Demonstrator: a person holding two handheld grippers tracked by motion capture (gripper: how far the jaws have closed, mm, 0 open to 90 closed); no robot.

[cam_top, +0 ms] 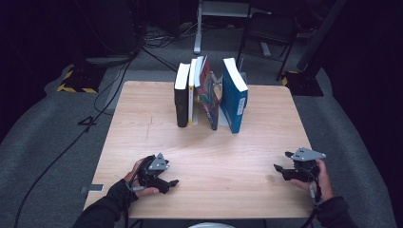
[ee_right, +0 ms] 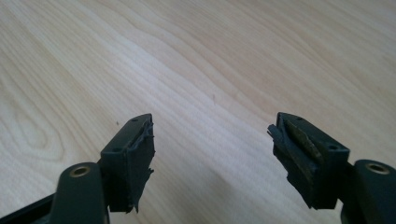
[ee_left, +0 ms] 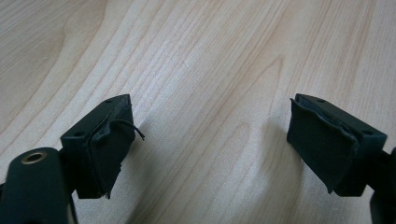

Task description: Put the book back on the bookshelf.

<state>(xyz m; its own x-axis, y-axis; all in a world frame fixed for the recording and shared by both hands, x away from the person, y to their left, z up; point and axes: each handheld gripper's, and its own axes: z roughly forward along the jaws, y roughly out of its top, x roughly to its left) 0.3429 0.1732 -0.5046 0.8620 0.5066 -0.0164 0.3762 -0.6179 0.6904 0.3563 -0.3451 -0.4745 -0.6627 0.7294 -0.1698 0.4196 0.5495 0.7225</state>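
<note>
Both grippers are sitting low at my edge of the table [cam_top: 142, 142], well apart. Left gripper [cam_top: 172, 183] is resting near the front-left corner, jaws spread wide, nothing but bare wood between them in the left gripper view [ee_left: 210, 140]. Right gripper [cam_top: 281, 161] is hanging near the right edge, jaws also gaping and gripping nothing; the right gripper view [ee_right: 212, 154] is looking along empty wood grain.

Books are standing upright in a row at the far middle of the table, inside a bookend [cam_top: 216, 80] that is barely peeking between them. I'm seeing a black book [cam_top: 181, 97], a thin yellow one [cam_top: 191, 92] touching it, a red one [cam_top: 208, 99] leaning slightly, then a gap, then a blue book [cam_top: 234, 97] on the right. All are far from both grippers.

Wide open wood is lying between my hands and the row, and to both sides of it.
</note>
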